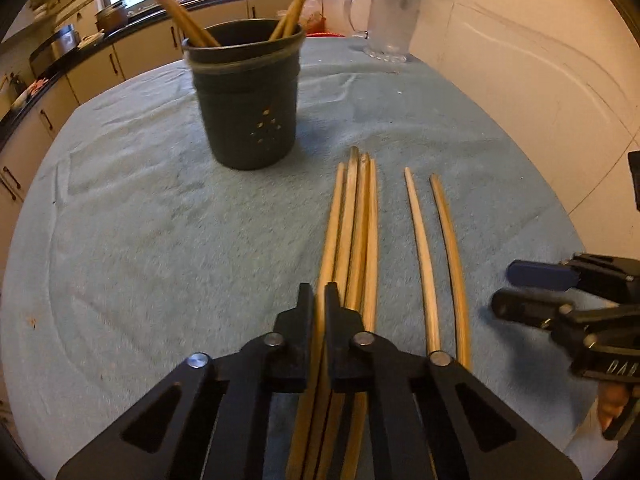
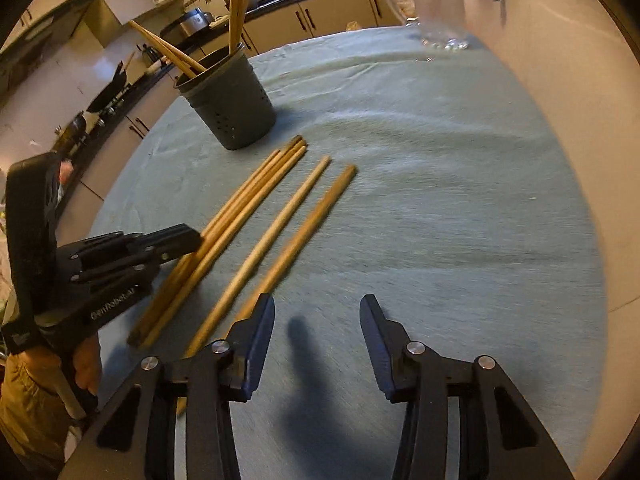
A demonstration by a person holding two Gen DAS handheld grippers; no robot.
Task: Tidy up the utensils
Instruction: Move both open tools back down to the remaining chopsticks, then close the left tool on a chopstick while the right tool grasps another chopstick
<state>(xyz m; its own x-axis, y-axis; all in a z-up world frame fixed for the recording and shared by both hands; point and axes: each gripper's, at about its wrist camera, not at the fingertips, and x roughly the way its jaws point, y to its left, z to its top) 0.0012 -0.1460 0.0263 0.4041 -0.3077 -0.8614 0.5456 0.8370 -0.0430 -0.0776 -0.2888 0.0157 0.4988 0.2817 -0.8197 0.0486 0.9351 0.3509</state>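
Several wooden chopsticks lie on the pale blue cloth (image 1: 160, 220): a tight bundle (image 1: 360, 216) (image 2: 248, 208) and two single sticks (image 1: 420, 240) (image 1: 452, 248) to its right. My left gripper (image 1: 319, 292) (image 2: 192, 236) is down on the near end of the bundle, shut on the leftmost chopstick (image 1: 330, 240), which runs between its fingers. My right gripper (image 2: 316, 308) (image 1: 506, 289) stands open low over the cloth with nothing between its fingers; the rightmost single stick (image 2: 308, 224) passes beside its left finger. A dark grey utensil holder (image 1: 246, 100) (image 2: 232, 100) stands behind, with several chopsticks leaning in it.
A clear glass pitcher (image 1: 390, 12) (image 2: 440, 4) stands at the far edge of the table. A pale wall (image 1: 540, 80) runs along the right side. Kitchen counters with cabinets (image 1: 100, 60) lie beyond the table's left and far edges. A hand (image 2: 86, 360) holds the left gripper's handle.
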